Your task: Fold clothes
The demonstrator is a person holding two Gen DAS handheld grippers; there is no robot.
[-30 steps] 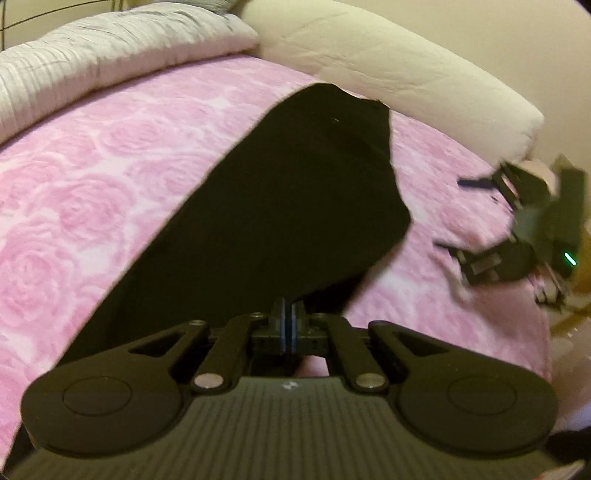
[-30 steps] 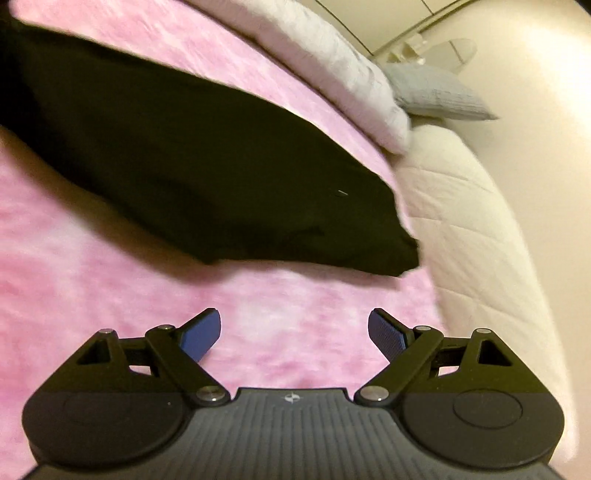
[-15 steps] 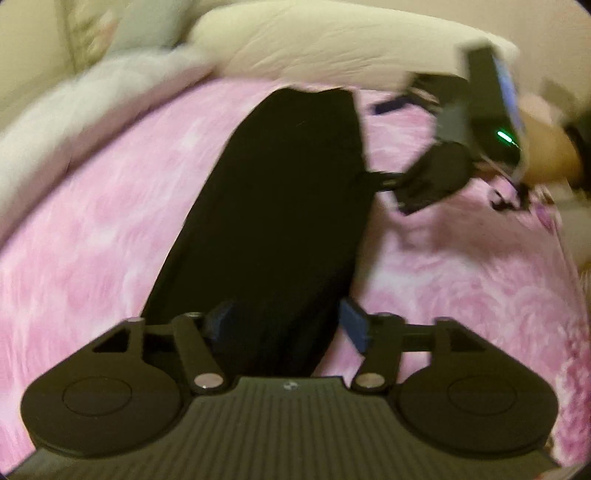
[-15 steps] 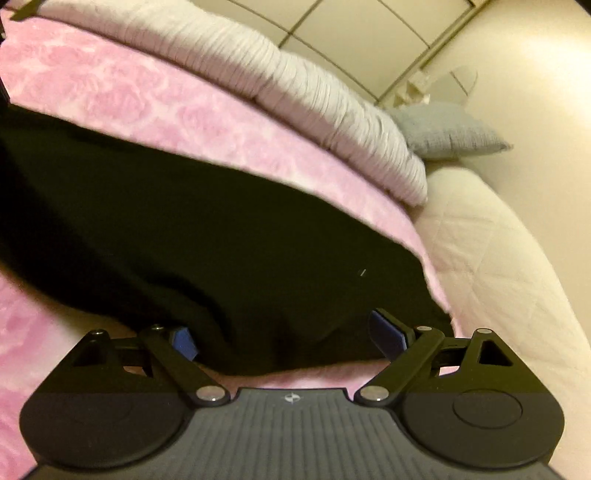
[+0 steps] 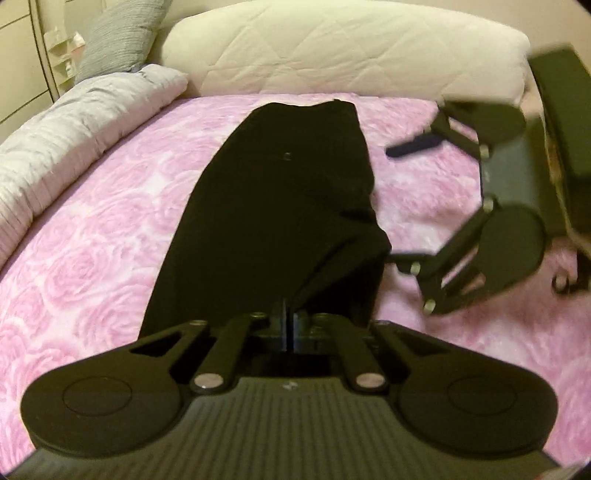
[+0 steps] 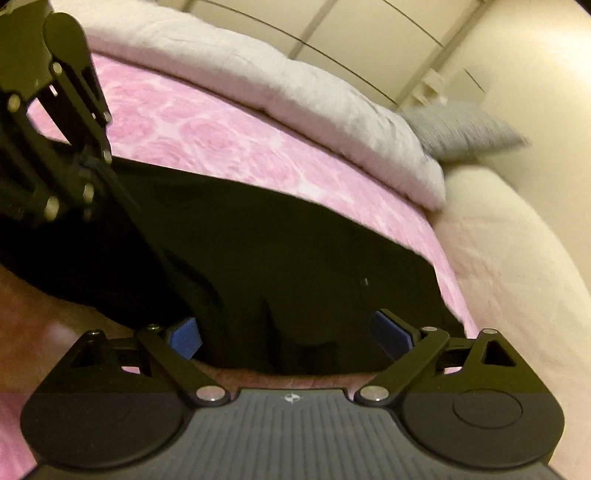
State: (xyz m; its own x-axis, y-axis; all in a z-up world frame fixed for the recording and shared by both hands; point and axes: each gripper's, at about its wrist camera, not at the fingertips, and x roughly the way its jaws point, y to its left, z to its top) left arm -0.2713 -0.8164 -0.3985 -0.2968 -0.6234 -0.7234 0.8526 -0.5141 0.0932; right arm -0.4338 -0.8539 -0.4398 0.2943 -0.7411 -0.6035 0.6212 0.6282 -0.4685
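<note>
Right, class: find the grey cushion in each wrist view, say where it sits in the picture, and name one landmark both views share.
Left wrist view: the grey cushion is at the top left, behind the pale folded duvet.
Right wrist view: the grey cushion is at the upper right, past the duvet's end.
Shared landmark: the black garment on the pink rose bedspread.

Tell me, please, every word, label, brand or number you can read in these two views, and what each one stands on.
No readable text anywhere.
Left tool: a small pale emblem on its ribbed body, no letters.
Right tool: the same kind of emblem, no letters.
Black garment: a tiny pale speck, too small to read.
Pink rose-patterned bedspread: pattern only.
</note>
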